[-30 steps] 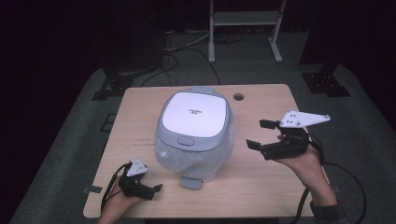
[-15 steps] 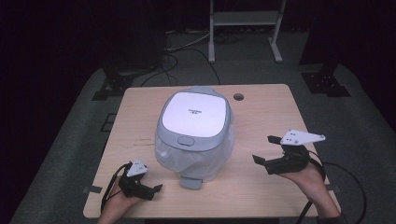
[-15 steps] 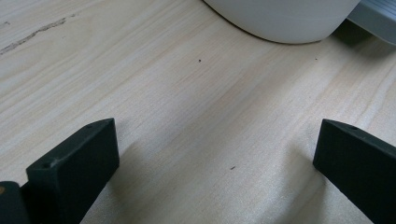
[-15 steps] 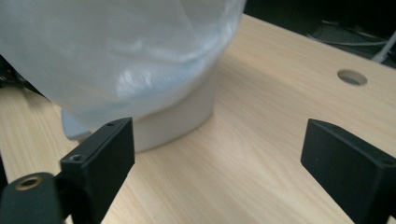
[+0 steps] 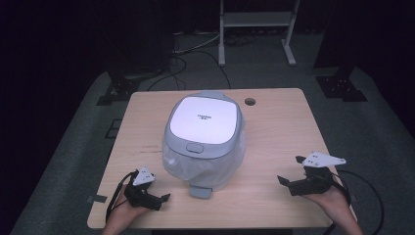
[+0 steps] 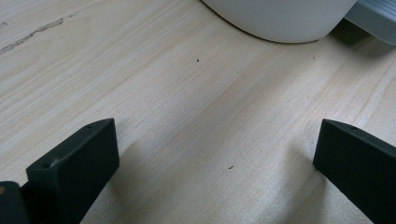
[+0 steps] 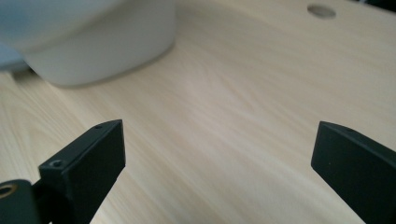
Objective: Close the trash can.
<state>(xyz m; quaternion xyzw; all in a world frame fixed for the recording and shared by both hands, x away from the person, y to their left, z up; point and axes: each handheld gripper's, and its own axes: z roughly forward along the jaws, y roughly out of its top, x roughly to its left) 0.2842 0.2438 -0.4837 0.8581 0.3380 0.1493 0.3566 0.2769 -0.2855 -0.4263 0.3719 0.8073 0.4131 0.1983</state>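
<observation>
High view first, from left to right: the left gripper [image 5: 155, 198] rests low on the pale wooden table [image 5: 274, 122] near its front left corner, jaws spread wide with nothing between them, bare wood showing in the gap in the left gripper view. Just beside it, at the table's middle, stands the rounded grey-and-white rice cooker [image 5: 204, 139] with its flat white lid shut and a clear plastic film bunched around its lower body. Well apart to the right, the right gripper [image 5: 291, 171] sits near the front right edge; its jaws have just been opening and stand spread and empty, pointing toward the cooker's base [image 7: 100, 44].

The step in hand looks like bringing both grippers in on the cooker. To do it well, each should approach level from its own side and meet a firm part of the body rather than the loose film. The small grey latch [image 5: 194, 147] on the lid's front is probably the release, though it is too small to be sure.
</observation>
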